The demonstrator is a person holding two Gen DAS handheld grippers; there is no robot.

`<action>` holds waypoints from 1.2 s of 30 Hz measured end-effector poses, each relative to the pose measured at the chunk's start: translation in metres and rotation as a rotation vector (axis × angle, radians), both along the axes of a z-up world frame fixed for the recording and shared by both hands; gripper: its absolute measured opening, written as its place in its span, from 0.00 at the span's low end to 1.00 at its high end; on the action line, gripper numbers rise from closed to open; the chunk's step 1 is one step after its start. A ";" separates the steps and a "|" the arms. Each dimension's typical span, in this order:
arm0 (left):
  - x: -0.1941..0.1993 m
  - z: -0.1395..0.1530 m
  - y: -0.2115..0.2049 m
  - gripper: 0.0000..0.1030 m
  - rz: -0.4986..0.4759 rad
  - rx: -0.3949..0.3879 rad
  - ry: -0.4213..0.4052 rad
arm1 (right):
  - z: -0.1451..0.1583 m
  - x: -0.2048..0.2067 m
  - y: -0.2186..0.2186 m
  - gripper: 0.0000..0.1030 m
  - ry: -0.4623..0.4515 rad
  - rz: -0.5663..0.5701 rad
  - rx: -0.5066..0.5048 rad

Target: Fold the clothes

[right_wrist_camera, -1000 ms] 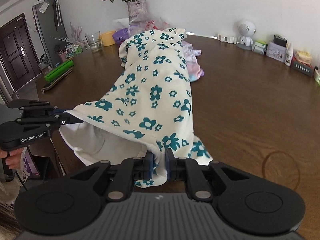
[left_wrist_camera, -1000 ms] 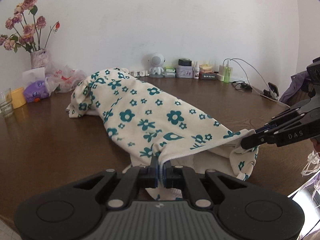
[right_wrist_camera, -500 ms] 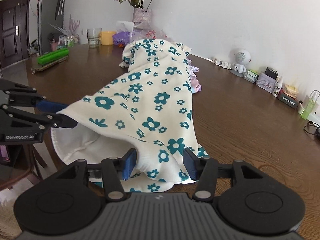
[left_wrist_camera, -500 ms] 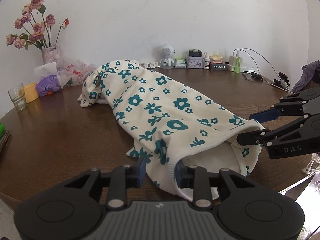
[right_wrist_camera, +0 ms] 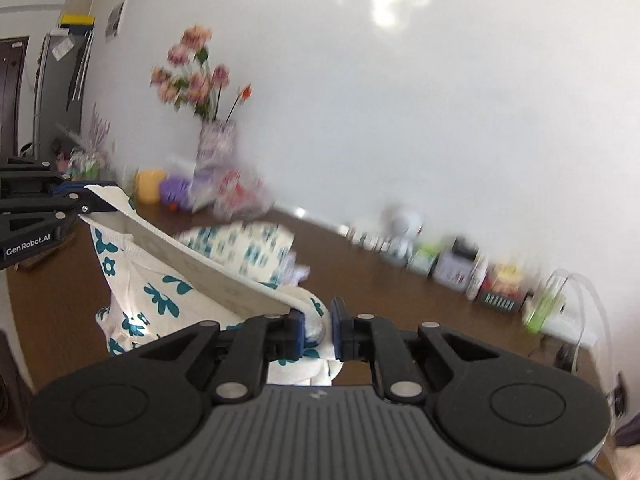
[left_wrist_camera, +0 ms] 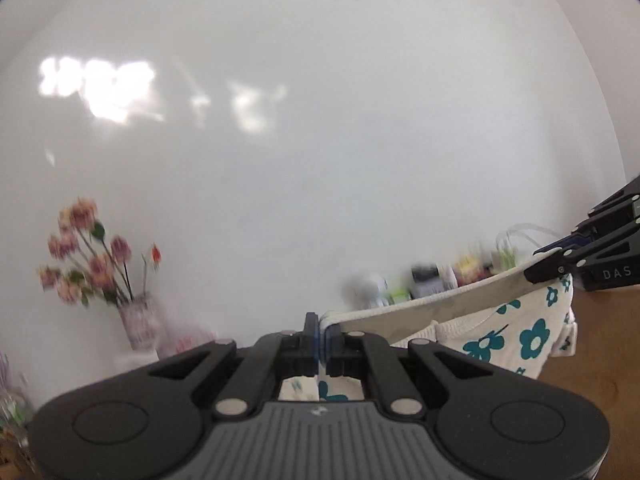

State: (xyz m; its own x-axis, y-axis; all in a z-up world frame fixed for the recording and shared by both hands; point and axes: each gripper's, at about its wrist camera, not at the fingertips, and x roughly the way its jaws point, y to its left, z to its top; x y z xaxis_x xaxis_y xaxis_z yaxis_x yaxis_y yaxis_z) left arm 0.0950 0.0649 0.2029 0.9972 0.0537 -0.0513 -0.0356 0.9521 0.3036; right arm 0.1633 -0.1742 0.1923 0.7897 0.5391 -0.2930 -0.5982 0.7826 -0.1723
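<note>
The cream garment with teal flowers (left_wrist_camera: 520, 332) hangs by its ribbed hem, stretched taut between both grippers above the brown table (right_wrist_camera: 380, 292). My left gripper (left_wrist_camera: 322, 322) is shut on one end of the hem; in the right wrist view the left gripper (right_wrist_camera: 86, 204) shows at the left edge, pinching that corner. My right gripper (right_wrist_camera: 322, 320) has its jaws closing, with a bunched fold of cloth pressed between the pads; the right gripper (left_wrist_camera: 538, 264) also shows at the left wrist view's right edge. The rest of the garment (right_wrist_camera: 160, 300) droops below, its far end lying on the table.
A vase of pink flowers (right_wrist_camera: 216, 140) stands at the table's back by the white wall, with a yellow cup (right_wrist_camera: 150, 186) and bags beside it. A row of small bottles and boxes (right_wrist_camera: 460, 268) lines the wall. Cables (right_wrist_camera: 576, 292) lie at the right.
Both grippers stood open around the hem half a second ago; now they are clamped on it and have risen, lifting the hem off the table. Both views have tipped up toward the wall.
</note>
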 end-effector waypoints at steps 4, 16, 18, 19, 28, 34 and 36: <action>0.005 0.096 -0.011 0.02 -0.016 -0.029 -0.176 | 0.110 -0.003 -0.020 0.10 -0.168 -0.051 0.150; 0.055 0.033 -0.017 0.02 -0.193 -0.068 0.210 | 0.076 0.012 -0.045 0.11 0.085 -0.047 0.039; 0.067 0.000 -0.016 0.02 -0.228 -0.074 0.337 | 0.035 0.021 -0.041 0.11 0.208 -0.034 -0.037; 0.071 -0.017 -0.017 0.02 -0.245 -0.069 0.389 | 0.015 0.023 -0.040 0.11 0.269 -0.024 -0.071; 0.058 -0.123 -0.039 0.02 -0.379 0.018 0.618 | -0.121 -0.013 -0.029 0.36 0.518 0.040 -0.323; 0.044 -0.115 -0.046 0.02 -0.410 0.006 0.597 | -0.113 -0.032 0.007 0.39 0.348 0.158 -0.395; 0.041 -0.109 -0.047 0.02 -0.417 -0.003 0.584 | -0.112 -0.035 0.018 0.41 0.330 0.194 -0.408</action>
State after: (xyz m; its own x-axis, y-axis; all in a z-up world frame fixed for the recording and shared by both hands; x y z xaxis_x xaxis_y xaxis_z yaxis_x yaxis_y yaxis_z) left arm 0.1360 0.0182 0.0935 0.7445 -0.3270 -0.5821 0.4986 0.8521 0.1592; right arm 0.1279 -0.1560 0.0802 0.5183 0.4565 -0.7232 -0.7980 0.5621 -0.2172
